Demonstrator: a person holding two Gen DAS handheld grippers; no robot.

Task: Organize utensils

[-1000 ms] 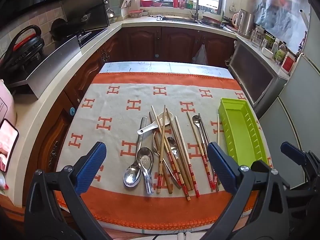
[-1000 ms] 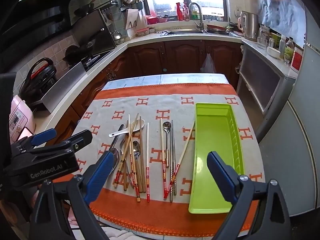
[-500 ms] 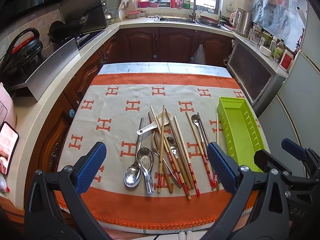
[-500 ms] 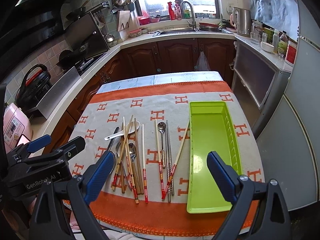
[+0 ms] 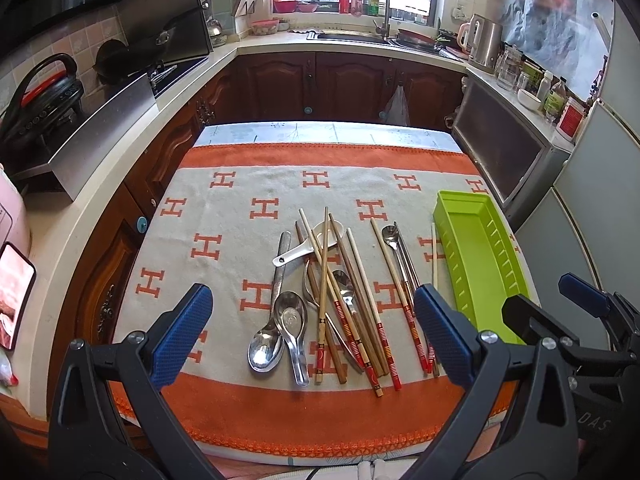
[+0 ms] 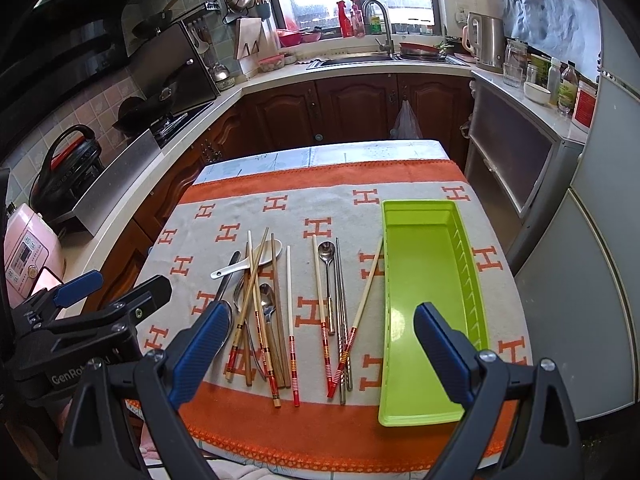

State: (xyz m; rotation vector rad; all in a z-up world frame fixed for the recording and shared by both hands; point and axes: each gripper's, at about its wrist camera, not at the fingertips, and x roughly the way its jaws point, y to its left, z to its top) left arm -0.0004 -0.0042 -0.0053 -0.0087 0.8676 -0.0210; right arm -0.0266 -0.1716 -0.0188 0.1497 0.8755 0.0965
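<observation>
Both my left gripper [image 5: 312, 332] and right gripper [image 6: 322, 350] hover spread and empty, the crossed chopsticks [image 5: 340, 300] at twelve o'clock, where one careless pinch might drag neighbours off the cloth [image 5: 224, 216].

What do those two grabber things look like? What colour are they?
Both look alike. The left gripper and the right gripper have black plastic arms with silver screws and blue, bumpy pads on the fingers. Seen from the right camera, the left one carries white lettering starting "GenRob". The right one shows "DAS" on its side.
</observation>
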